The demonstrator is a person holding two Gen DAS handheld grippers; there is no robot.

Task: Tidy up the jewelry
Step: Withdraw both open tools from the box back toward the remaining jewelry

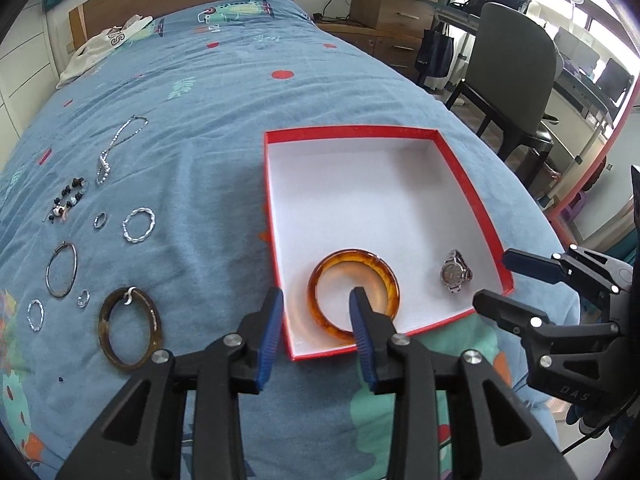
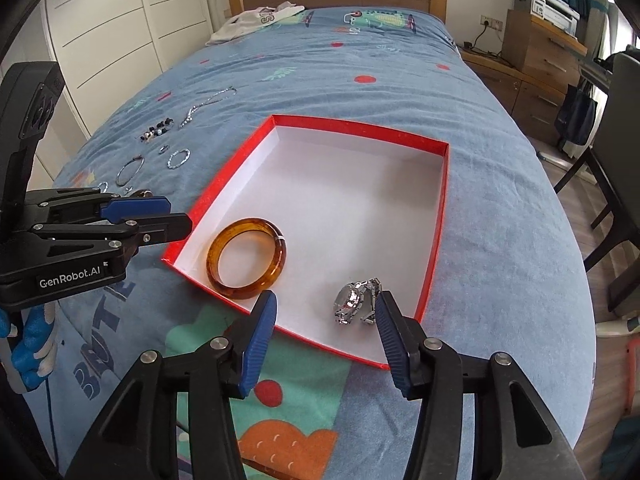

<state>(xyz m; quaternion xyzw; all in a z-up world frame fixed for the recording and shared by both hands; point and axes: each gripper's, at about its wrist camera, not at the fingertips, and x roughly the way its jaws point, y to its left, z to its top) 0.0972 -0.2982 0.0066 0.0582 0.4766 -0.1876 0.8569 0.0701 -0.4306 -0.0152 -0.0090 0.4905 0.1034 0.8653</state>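
Red cardboard box [image 1: 472, 200]: one
Amber resin bangle [image 1: 316, 280]: one
Silver metal wristwatch [image 1: 455, 271]: one
Dark brown oval bangle [image 1: 105, 340]: one
Silver chain necklace [image 1: 116, 144]: one
Thin silver wire hoop [image 1: 49, 276]: one

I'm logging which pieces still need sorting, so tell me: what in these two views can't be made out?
- Dark oval bangle: in the right wrist view, almost wholly hidden behind the left gripper.
- Amber bangle: near rim covered by the left gripper's finger in the left wrist view.
- Watch: dial too small to read.
- Bead cluster: strung or loose, too small to tell.
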